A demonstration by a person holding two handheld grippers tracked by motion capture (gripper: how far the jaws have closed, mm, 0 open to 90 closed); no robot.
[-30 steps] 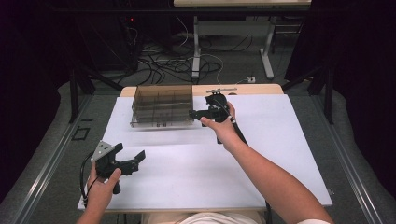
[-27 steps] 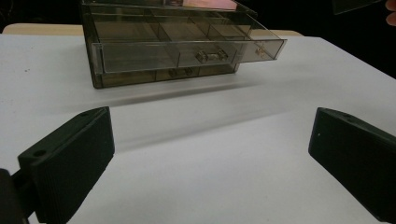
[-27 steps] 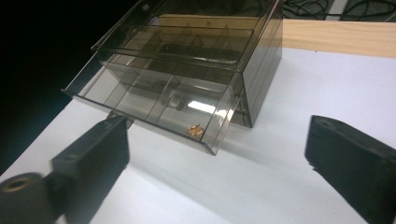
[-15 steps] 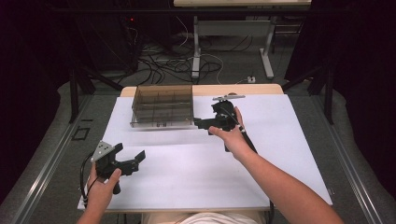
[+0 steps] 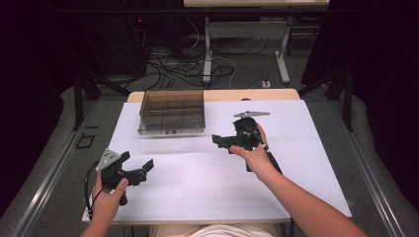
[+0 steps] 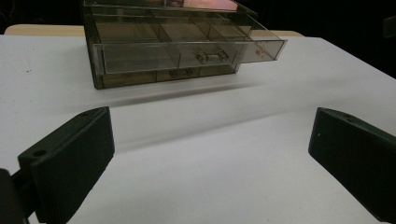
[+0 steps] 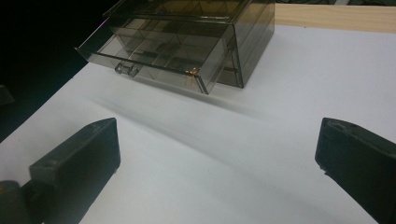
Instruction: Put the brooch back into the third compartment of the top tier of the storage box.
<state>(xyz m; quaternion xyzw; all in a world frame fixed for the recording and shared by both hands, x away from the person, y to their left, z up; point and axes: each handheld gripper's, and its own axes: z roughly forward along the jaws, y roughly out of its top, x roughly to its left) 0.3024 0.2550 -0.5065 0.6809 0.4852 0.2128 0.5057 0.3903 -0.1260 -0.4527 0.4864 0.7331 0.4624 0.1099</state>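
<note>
A smoky clear plastic drawer box (image 5: 171,111) stands at the back left of the white table (image 5: 301,168). Its top drawer (image 6: 187,53) is pulled out part way, and I see divided compartments inside it (image 7: 159,49). My left gripper (image 5: 138,163) hovers near the front left of the table, open, aimed at the box with nothing between its fingers (image 6: 70,158). My right gripper (image 5: 218,140) is held to the right of the box and nearer the person, open and holding nothing, its fingers (image 7: 79,163) wide apart.
A strip of bare wooden tabletop (image 5: 247,94) shows behind the white sheet. Beyond the table lie floor cables (image 5: 173,69) and the legs of another table (image 5: 207,44). A cable (image 5: 89,182) trails from the left gripper.
My right gripper has drawn back from the front right of the box toward the person. The left gripper has stayed put.
</note>
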